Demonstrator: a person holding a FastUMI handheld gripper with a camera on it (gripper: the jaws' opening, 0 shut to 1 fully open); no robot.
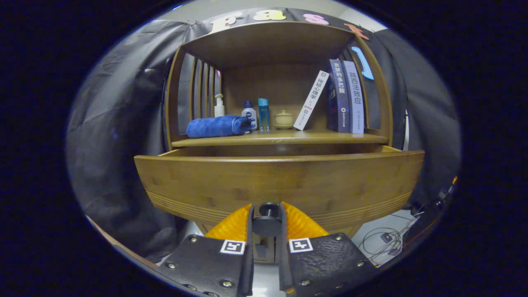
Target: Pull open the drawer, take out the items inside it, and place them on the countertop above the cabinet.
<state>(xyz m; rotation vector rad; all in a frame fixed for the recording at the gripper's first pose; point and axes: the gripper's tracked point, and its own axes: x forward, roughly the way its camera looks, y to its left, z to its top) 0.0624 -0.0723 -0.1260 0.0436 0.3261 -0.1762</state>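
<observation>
The jaws are closed on the dark knob [267, 222] of the drawer [279, 181], which stands pulled out below the counter [280, 138].

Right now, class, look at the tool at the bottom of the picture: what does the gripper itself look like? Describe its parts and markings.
The gripper has two fingers that run forward side by side from dark, rough-surfaced plates studded with round metal screws. Each plate carries a small square black-and-white marker near its front edge. The fingers' outer sides are ribbed and taper toward the tips.
</observation>
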